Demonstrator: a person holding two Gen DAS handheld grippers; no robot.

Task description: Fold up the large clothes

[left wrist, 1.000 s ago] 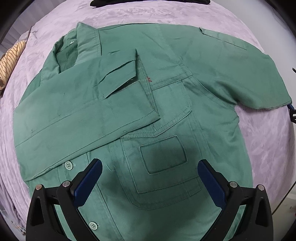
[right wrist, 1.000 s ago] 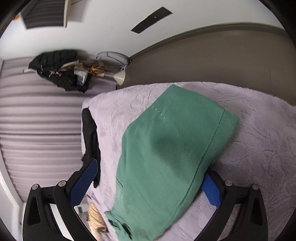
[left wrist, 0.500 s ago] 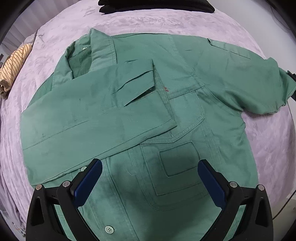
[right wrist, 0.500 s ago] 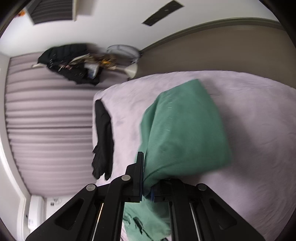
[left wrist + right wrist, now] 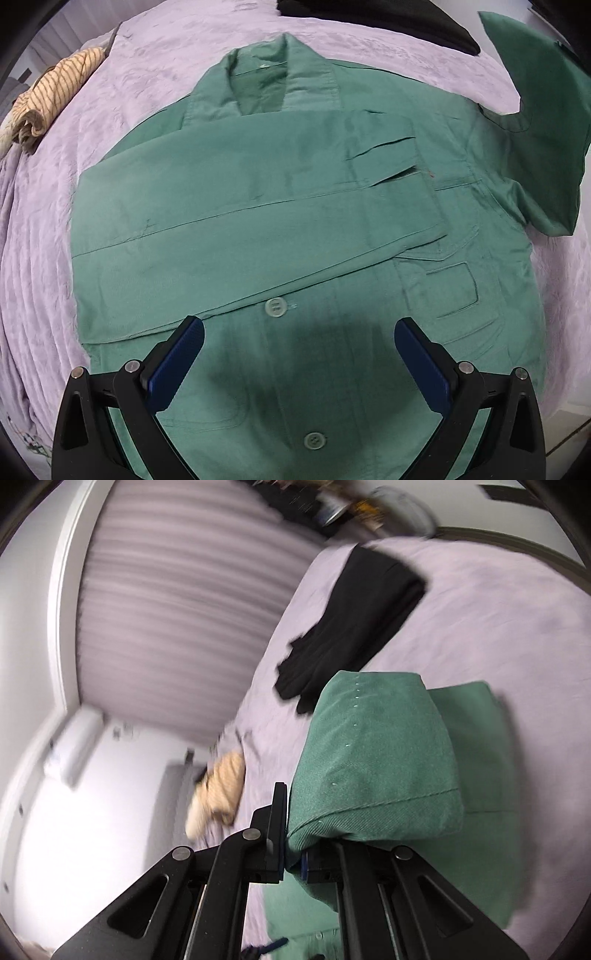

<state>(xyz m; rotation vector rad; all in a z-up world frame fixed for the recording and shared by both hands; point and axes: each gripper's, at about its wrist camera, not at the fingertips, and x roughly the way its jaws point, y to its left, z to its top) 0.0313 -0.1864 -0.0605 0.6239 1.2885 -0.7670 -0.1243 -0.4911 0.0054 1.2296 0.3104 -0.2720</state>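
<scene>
Sleeve (image 5: pixel 376 760) of green work shirt (image 5: pixel 295 229) on lavender bedspread (image 5: pixel 166 74) | I am clenching right gripper (image 5: pixel 293 853) on its cuff, lifted | left gripper (image 5: pixel 295 362) hanging released over placket | risk: thick cuff slipping out mid-swing, landing skewed across folded sleeve.

Green shirt (image 5: pixel 295 229) on lilac bedspread (image 5: pixel 166 55)

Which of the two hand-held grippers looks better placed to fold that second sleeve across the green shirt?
Right. The right hand-held gripper is shut on the loose sleeve; the left hand-held gripper hangs open and empty over the shirt front.
</scene>
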